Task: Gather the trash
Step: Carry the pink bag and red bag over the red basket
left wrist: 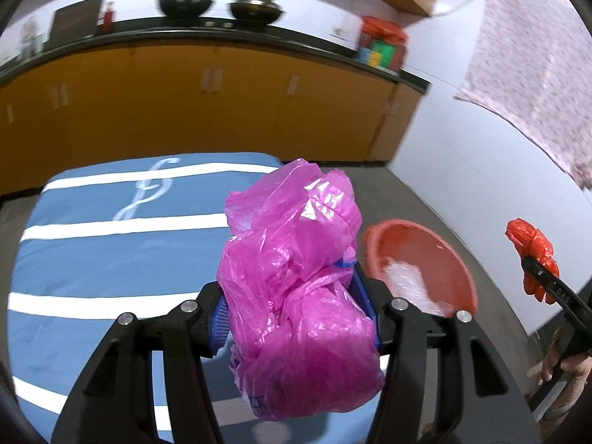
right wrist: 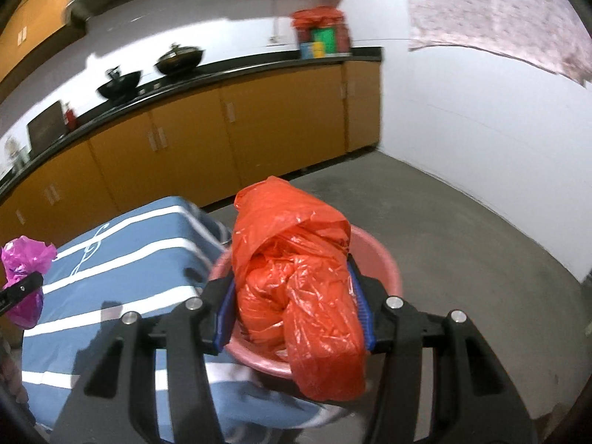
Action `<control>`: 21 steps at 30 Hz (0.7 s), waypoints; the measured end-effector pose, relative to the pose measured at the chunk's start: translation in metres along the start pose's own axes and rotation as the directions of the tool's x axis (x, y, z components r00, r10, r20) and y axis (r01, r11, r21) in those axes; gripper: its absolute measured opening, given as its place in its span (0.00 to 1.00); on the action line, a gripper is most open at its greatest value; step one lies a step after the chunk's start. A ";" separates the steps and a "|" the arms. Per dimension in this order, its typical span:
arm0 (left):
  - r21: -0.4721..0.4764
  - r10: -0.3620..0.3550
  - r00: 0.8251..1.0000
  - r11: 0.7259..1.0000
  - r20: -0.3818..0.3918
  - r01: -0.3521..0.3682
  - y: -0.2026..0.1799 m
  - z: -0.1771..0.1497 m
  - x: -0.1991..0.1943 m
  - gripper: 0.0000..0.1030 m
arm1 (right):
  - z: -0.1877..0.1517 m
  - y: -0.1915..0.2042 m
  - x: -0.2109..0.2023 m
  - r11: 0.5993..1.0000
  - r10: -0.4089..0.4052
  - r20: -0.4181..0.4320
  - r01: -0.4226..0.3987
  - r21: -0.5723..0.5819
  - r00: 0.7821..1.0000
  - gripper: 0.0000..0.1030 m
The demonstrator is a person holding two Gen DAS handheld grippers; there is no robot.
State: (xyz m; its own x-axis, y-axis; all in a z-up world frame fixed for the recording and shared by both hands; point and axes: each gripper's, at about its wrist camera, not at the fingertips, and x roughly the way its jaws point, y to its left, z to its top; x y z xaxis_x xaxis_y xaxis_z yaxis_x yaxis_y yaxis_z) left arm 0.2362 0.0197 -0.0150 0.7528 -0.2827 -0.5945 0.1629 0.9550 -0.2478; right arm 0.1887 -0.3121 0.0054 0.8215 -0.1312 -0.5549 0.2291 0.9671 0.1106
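Observation:
My left gripper (left wrist: 296,318) is shut on a crumpled magenta plastic bag (left wrist: 296,281), held above the blue striped table (left wrist: 92,259). Right of it on the floor stands a red basin (left wrist: 440,251) with clear plastic scraps (left wrist: 410,285) inside. My right gripper (right wrist: 294,314) is shut on a crumpled orange-red plastic bag (right wrist: 296,281), right over the pink-red basin (right wrist: 381,262). In the left wrist view the right gripper (left wrist: 532,262) shows at the far right with the orange-red bag (left wrist: 532,248). The right wrist view shows the magenta bag (right wrist: 24,273) at its left edge.
Orange cabinets (left wrist: 185,111) under a black counter run along the back, with two dark woks (left wrist: 255,9) and a red-wrapped bundle (left wrist: 383,44) on top. A white wall (right wrist: 481,148) and grey concrete floor (right wrist: 462,277) lie to the right. A patterned cloth (left wrist: 536,74) hangs on the wall.

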 end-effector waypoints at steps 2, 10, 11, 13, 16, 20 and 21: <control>0.022 -0.025 1.000 0.999 -0.011 0.025 -0.019 0.002 0.009 0.54 | -0.002 -0.014 -0.006 1.000 -0.012 0.007 0.012 0.014 1.000 0.50; 0.127 -0.092 0.994 0.987 -0.057 0.098 -0.082 -0.005 0.036 0.54 | -0.006 -0.036 0.000 0.999 -0.008 -0.002 0.008 0.054 1.000 0.50; 0.141 -0.096 0.993 0.984 -0.064 0.104 -0.088 -0.005 0.039 0.54 | -0.006 -0.036 0.005 0.998 -0.005 -0.007 0.005 0.056 1.000 0.50; 0.155 -0.104 0.992 0.981 -0.075 0.115 -0.095 -0.006 0.045 0.54 | -0.007 -0.033 0.011 0.998 0.001 -0.014 0.000 0.058 1.000 0.50; 0.170 -0.116 0.989 0.977 -0.091 0.130 -0.105 -0.008 0.054 0.54 | -0.009 -0.029 0.020 0.998 0.007 -0.021 -0.006 0.059 1.000 0.50; 0.190 -0.130 0.985 0.970 -0.112 0.150 -0.112 -0.010 0.066 0.54 | -0.008 -0.026 0.031 0.997 0.010 -0.025 -0.008 0.071 1.000 0.50; 0.195 -0.133 0.984 0.968 -0.119 0.155 -0.115 -0.010 0.070 0.54 | -0.009 -0.028 0.033 0.997 0.011 -0.024 -0.009 0.074 1.000 0.50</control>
State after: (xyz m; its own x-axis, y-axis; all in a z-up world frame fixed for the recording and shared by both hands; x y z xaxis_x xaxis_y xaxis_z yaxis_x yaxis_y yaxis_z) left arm 0.2638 -0.1107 -0.0363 0.6430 -0.4160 -0.6431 0.3989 0.8986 -0.1825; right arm 0.2047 -0.3414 -0.0235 0.8108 -0.1156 -0.5737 0.2601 0.9493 0.1764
